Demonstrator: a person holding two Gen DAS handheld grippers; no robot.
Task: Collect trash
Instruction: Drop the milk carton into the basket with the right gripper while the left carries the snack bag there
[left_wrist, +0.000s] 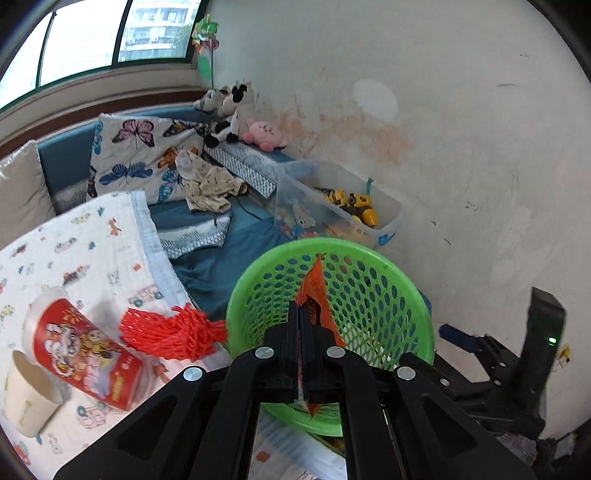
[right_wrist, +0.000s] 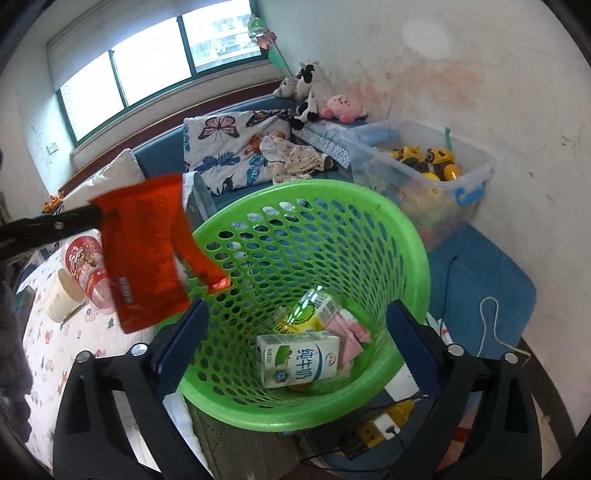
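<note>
The left gripper (left_wrist: 302, 314) is clenched on a crinkled orange-red foil wrapper (right_wrist: 142, 251), holding it over the near-left rim of the round green perforated plastic basket (right_wrist: 413, 236). The right gripper (right_wrist: 295, 332) hangs released above the basket, jaws spread wide, with a white-and-green milk carton (right_wrist: 299, 360) lying on the basket's floor below.

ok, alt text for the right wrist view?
The open right claw hangs over a green perforated basket holding a milk carton, a bottle and pink packets. At left, the left claw holds an orange wrapper beside the basket's rim, above a bed with two cups lying on it.
</note>
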